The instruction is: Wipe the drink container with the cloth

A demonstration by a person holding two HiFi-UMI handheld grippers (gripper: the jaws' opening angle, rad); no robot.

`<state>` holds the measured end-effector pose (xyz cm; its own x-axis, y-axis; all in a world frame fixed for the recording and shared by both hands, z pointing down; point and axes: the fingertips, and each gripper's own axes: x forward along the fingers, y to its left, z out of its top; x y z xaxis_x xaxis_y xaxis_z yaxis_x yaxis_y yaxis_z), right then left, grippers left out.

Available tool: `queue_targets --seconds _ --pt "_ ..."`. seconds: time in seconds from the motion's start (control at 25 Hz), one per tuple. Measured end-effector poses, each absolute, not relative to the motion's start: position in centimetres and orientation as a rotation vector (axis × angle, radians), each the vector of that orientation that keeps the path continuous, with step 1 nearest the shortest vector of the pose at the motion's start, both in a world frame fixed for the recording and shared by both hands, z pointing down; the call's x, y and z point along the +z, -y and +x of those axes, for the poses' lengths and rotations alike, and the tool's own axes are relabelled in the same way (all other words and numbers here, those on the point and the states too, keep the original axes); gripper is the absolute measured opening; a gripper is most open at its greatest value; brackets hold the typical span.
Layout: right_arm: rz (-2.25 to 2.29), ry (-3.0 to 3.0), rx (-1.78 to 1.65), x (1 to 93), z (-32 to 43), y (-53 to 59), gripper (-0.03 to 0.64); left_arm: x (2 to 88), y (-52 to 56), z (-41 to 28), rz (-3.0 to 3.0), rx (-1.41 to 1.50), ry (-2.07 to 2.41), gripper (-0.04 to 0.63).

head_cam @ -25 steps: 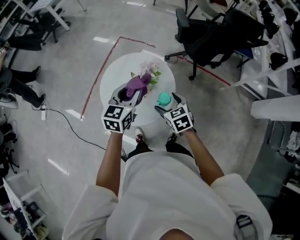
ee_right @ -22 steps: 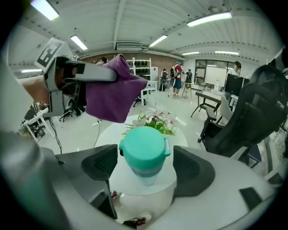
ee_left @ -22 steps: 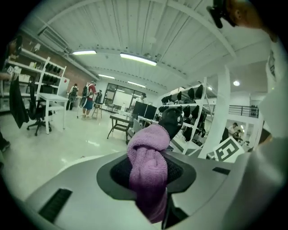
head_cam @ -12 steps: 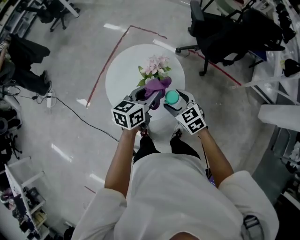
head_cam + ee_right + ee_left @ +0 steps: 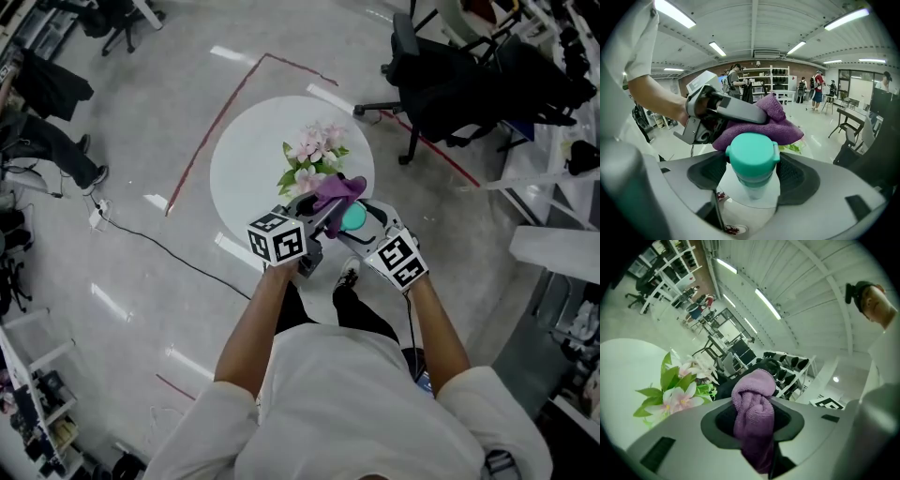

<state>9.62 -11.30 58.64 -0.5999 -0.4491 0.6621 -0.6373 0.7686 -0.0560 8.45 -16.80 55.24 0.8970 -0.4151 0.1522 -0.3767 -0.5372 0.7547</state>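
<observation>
The drink container [image 5: 752, 161] is a pale bottle with a teal lid, upright between the pads of my right gripper [image 5: 752, 177], which is shut on its body. In the head view the teal lid [image 5: 354, 218] shows just ahead of the right gripper [image 5: 366, 225], in the air at the table's near edge. My left gripper [image 5: 752, 423] is shut on a bunched purple cloth [image 5: 752, 411]. Seen from the right gripper, the left gripper [image 5: 729, 108] presses that cloth [image 5: 776, 125] against the far side of the lid. From above, the cloth [image 5: 338, 189] overlaps the lid beside the left gripper [image 5: 326, 208].
A bunch of pink flowers with green leaves [image 5: 311, 157] stands on the round white table [image 5: 253, 155], just beyond the grippers. A black office chair [image 5: 450, 80] is at the back right. Red floor tape [image 5: 211, 122] and a cable [image 5: 159, 248] lie to the left.
The right gripper has closed on the bottle and carried it off the table toward the person. The left gripper has brought the cloth across onto the teal lid.
</observation>
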Motion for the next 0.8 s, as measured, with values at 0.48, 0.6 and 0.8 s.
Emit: queue_targets --seconds 0.48,0.6,0.8 --pt "0.875 2.337 0.4 58.4 9.9 10.1 0.341 64.7 15.4 8.1 2.151 0.297 0.574 0.137" --pt "0.892 2.342 0.397 58.4 10.0 10.1 0.341 67.5 14.8 7.8 2.15 0.406 0.614 0.137" --pt "0.89 2.322 0.411 58.8 10.1 10.0 0.341 72.1 14.1 7.3 2.141 0.611 0.676 0.138"
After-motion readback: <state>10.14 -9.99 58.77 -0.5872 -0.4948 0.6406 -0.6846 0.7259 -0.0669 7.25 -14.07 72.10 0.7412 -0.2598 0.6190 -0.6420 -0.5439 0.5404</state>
